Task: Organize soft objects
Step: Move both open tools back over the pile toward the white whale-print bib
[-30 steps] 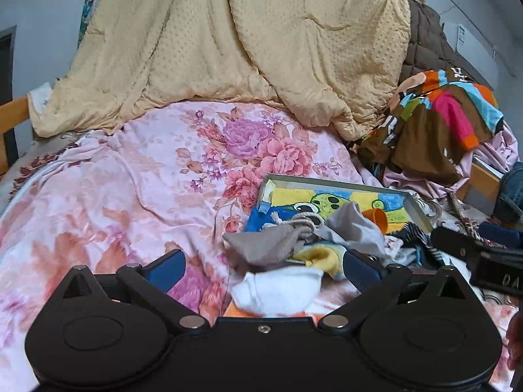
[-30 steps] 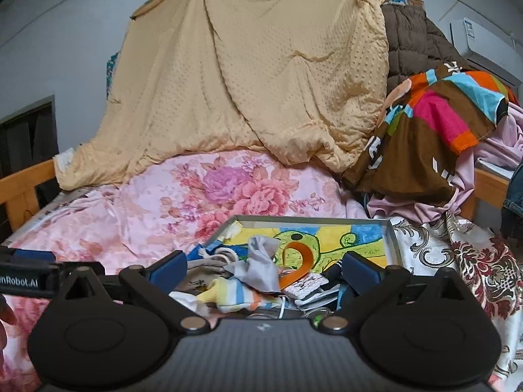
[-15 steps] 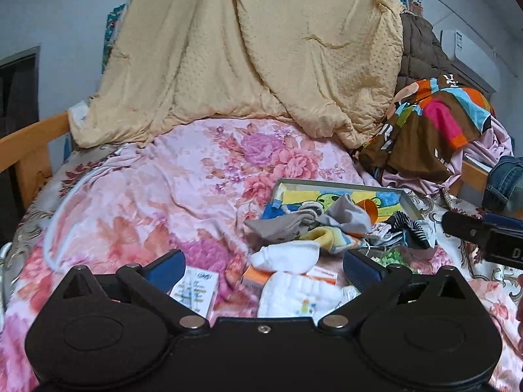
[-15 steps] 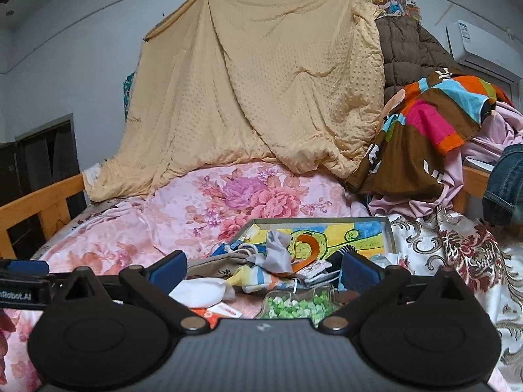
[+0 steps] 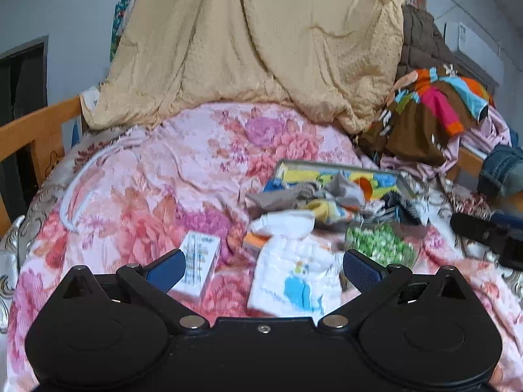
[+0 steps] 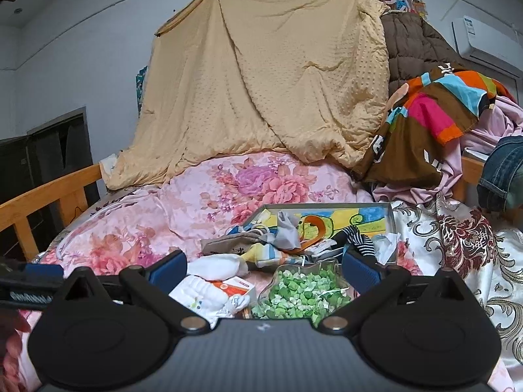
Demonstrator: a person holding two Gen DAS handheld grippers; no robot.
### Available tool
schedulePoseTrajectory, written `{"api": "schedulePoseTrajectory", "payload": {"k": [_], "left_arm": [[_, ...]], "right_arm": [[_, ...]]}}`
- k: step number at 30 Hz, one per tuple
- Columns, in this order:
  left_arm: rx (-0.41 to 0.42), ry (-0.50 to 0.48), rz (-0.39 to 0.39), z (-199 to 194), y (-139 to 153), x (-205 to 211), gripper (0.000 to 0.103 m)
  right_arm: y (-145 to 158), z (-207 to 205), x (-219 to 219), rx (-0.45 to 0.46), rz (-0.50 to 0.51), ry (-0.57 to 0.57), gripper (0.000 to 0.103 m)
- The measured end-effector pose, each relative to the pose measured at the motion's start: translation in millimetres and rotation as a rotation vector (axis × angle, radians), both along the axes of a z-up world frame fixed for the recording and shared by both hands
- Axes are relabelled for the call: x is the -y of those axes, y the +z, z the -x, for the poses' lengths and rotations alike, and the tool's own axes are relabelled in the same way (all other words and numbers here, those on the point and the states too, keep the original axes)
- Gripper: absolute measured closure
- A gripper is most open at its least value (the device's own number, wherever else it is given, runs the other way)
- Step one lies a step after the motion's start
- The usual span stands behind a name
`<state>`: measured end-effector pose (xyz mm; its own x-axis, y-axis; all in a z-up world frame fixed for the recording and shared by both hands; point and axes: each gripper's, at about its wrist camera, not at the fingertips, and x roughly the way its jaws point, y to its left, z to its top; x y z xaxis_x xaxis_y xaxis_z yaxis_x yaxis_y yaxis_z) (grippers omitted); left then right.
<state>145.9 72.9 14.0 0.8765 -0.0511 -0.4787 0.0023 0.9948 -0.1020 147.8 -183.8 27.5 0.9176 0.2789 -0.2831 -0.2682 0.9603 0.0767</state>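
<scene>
A heap of socks and small cloths (image 5: 313,202) (image 6: 261,245) spills from a colourful picture tray (image 5: 340,171) (image 6: 359,217) onto the floral bed cover. In front of it lie a white sock (image 5: 287,223) (image 6: 219,266) and a white folded cloth with a blue print (image 5: 294,281) (image 6: 199,294). My left gripper (image 5: 263,269) stands open just short of that cloth, nothing between its fingers. My right gripper (image 6: 264,268) is open too, over a clear dish of green pieces (image 6: 300,294) (image 5: 379,245).
A small white box (image 5: 197,261) lies left of the cloth; an orange-and-white box (image 6: 235,287) sits under the white pieces. A tan blanket (image 5: 261,49) hangs behind. Clothes (image 6: 441,114) pile at the right. A wooden bed rail (image 5: 36,130) borders the left.
Both grippers have pulled back and up from the sock heap, so the white cloth, the boxes and the green dish have come into view. Both stay open.
</scene>
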Motion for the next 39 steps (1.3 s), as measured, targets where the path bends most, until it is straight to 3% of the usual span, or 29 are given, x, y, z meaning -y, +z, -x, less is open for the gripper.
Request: {"api": "schedulePoseTrajectory", "payload": {"k": [18,39], "left_arm": [[-0.146,0.102,0.012,-14.2,-25.9,-17.3,0.001],[-0.204,0.072,0.003,-25.9,-34.1,-9.8,0.001]], "right_arm": [[-32.3,-2.5,-16.5,-0.090,0.053,0.047,0.000],[-87.7,-6.4,-48.0,-0.236,0.121,0.181,0.000]]}}
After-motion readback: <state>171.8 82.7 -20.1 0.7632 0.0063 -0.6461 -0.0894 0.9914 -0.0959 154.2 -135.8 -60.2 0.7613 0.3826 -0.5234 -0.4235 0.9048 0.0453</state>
